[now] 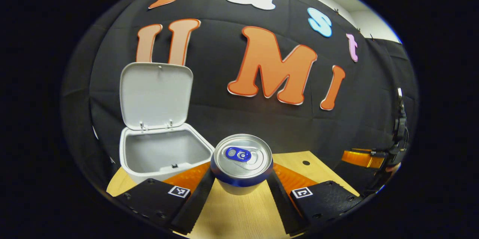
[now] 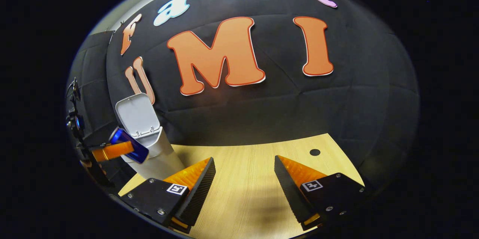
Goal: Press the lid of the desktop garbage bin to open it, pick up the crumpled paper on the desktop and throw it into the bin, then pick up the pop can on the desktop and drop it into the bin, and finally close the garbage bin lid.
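Left gripper view: the left gripper [image 1: 242, 184] was clamped on the pop can [image 1: 241, 164], both fingers pressed against its sides just under the top rim, jaws at a middling spread set by the can's width. The can was carried upright, tab up, lifted off the counter [image 1: 239, 213] — probably held that way to clear the bin's wall before the drop. The garbage bin [image 1: 161, 156] sat toward the counter's left rear corner, its lid [image 1: 156, 95] swung up and standing against the booth wall, so the mouth was free. What showed of the bin's inside looked bare (its floor was hidden, so the crumpled paper could not be confirmed there). The can was near the bin, not yet over the opening. The right gripper [image 1: 368, 158] showed at the far right edge.

Right gripper view: the right gripper [image 2: 245, 179] hung over bare counter [image 2: 243, 198] near its middle, jaws wide apart, holding and touching nothing, probably parked out of the way. At the far left, the left gripper [image 2: 112, 150] held the pop can [image 2: 131, 145] in front of the garbage bin [image 2: 157, 156] with its raised lid [image 2: 136, 116]; there the can looked tilted (fisheye edge, hard to trust).
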Motion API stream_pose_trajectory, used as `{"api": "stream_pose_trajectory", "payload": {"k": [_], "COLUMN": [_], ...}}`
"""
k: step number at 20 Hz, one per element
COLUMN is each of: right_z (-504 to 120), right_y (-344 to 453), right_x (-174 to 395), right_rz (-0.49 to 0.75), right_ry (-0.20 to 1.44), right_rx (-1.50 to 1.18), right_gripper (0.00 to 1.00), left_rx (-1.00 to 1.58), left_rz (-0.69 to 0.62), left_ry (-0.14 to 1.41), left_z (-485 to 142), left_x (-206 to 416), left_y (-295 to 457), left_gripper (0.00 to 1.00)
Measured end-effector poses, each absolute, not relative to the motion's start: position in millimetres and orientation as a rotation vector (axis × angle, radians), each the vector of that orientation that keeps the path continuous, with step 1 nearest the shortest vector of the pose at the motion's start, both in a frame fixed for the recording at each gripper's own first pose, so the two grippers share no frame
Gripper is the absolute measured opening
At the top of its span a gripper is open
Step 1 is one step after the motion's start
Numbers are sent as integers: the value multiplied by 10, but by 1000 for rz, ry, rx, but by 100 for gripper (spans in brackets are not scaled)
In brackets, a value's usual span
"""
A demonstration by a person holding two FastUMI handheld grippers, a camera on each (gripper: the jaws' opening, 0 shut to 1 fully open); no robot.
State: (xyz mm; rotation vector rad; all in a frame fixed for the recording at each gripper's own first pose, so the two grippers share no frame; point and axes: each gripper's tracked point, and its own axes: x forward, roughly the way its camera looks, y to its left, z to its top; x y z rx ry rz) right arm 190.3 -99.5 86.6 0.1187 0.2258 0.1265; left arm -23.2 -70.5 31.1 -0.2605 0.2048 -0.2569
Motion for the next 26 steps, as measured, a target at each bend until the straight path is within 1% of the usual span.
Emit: {"api": "stream_pose_trajectory", "payload": {"k": [4, 7, 10, 13, 15, 20, 23, 26], "right_z": [866, 850, 847, 831, 817, 783, 752, 739], "right_y": [-942, -919, -911, -947, -977, -1034, -1012, -963], "right_x": [1944, 1966, 1988, 1976, 1976, 1979, 1987, 2000], "right_rz": [130, 127, 120, 104, 93, 66, 63, 70], "right_ry": [222, 227, 227, 230, 234, 243, 252, 257], "right_rx": [123, 124, 125, 122, 125, 133, 138, 138], "right_gripper": [95, 95, 95, 95, 95, 95, 95, 95], "left_rx": [-181, -148, -173, -161, -182, -215, -216, -220], "left_rz": [-146, -100, -80, -64, -75, -66, -72, -78], "left_ry": [164, 145, 178, 240, 291, 308, 296, 285], "left_z": [456, 493, 377, 106, -53, -171, -151, -101], "left_x": [1, 226, 458, 648, 690, 771, 760, 736], "left_y": [30, 316, 463, 559, 538, 578, 577, 567], "left_gripper": [83, 82, 83, 83, 83, 85, 94, 95]}}
